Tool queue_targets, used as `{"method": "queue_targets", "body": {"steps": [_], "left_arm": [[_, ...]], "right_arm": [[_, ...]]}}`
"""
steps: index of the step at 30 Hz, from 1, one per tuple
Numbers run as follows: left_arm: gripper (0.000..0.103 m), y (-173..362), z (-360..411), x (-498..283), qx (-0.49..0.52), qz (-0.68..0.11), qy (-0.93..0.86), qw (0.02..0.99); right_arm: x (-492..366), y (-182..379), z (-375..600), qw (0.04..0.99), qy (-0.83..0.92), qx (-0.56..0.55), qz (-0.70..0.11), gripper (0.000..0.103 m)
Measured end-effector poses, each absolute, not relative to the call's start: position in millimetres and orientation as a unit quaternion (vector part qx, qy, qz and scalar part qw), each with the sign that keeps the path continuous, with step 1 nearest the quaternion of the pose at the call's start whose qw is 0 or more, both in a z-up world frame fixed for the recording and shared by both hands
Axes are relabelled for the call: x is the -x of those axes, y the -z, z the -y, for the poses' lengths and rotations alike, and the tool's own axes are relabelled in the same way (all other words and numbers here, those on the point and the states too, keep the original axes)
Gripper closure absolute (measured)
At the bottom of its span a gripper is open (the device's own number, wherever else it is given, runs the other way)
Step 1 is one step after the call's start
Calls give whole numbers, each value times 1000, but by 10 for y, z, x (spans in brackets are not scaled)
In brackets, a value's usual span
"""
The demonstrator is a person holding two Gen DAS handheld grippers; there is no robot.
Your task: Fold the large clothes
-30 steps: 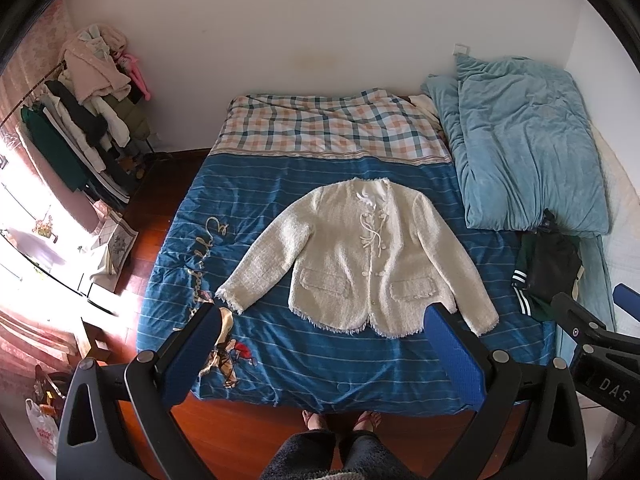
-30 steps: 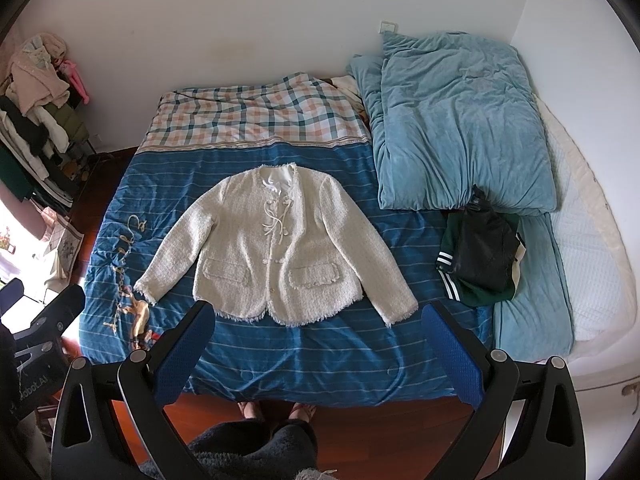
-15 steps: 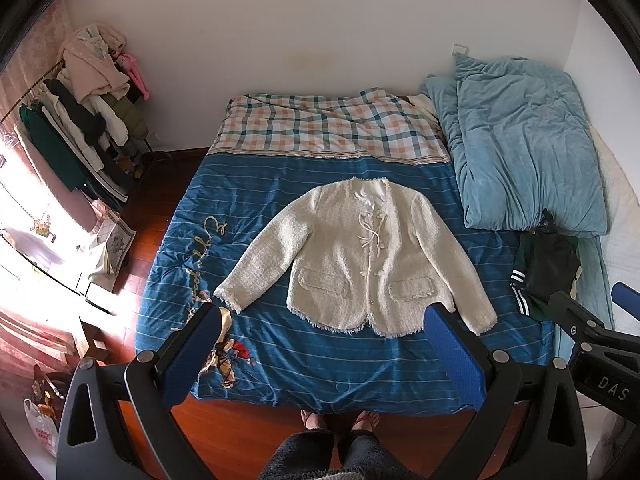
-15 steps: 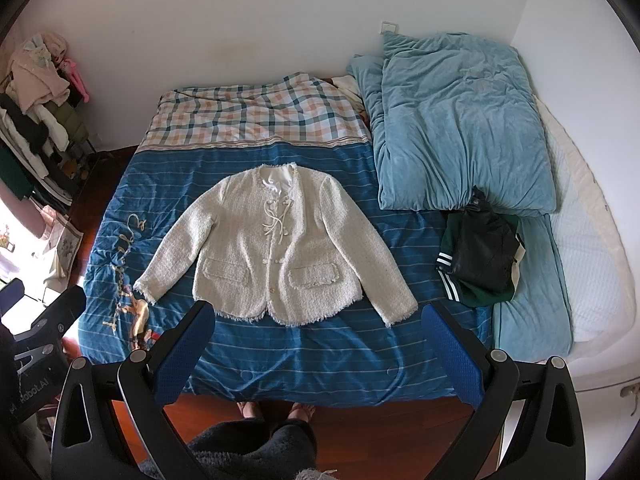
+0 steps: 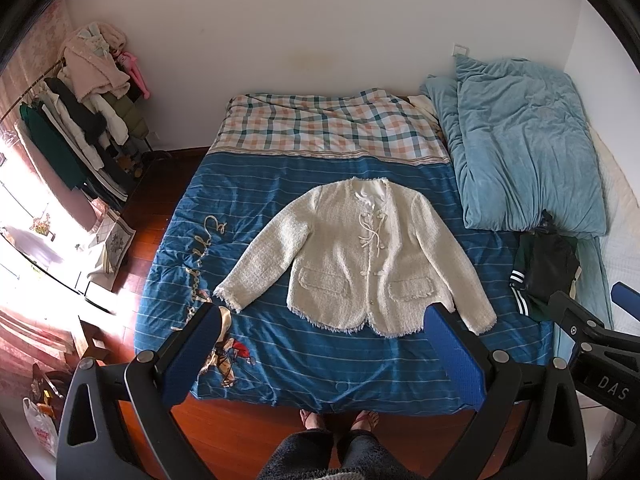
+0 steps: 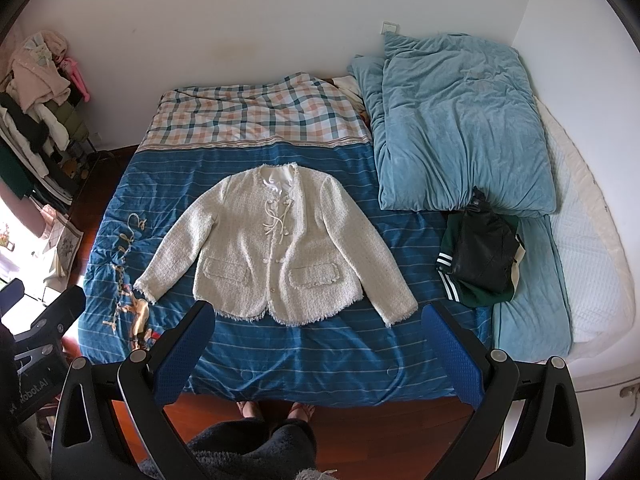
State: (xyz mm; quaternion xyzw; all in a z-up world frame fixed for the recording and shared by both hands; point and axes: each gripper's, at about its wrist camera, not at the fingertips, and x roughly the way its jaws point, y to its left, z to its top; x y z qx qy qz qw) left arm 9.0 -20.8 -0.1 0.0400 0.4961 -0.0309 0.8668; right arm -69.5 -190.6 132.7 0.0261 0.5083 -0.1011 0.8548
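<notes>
A blue striped quilt (image 5: 280, 184) covers the bed; a cream tweed jacket (image 5: 360, 256) lies flat at its middle, front up, sleeves angled outward. A folded dark green garment (image 6: 480, 260) sits well to its right. The left gripper (image 5: 320, 352) and right gripper (image 6: 320, 344) hang released above the near edge, holding nothing. Pinching quilt along with a sleeve could drag the jacket askew.
</notes>
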Motion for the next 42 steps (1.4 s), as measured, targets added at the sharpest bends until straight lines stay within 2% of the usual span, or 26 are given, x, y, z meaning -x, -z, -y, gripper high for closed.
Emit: {"method": "queue_targets", "body": {"steps": [30, 38, 42], "left_arm": [[0, 9, 209, -155, -43, -493, 31, 869], [0, 371, 123, -674, -90, -403, -23, 911], [0, 786, 187, -1015, -122, -386, -43, 914]], "right_arm": [[613, -1307, 1869, 852, 109, -31, -511, 0], [455, -651, 2399, 851, 185, -110, -479, 0], [447, 90, 3084, 809, 251, -190, -496, 0]]}}
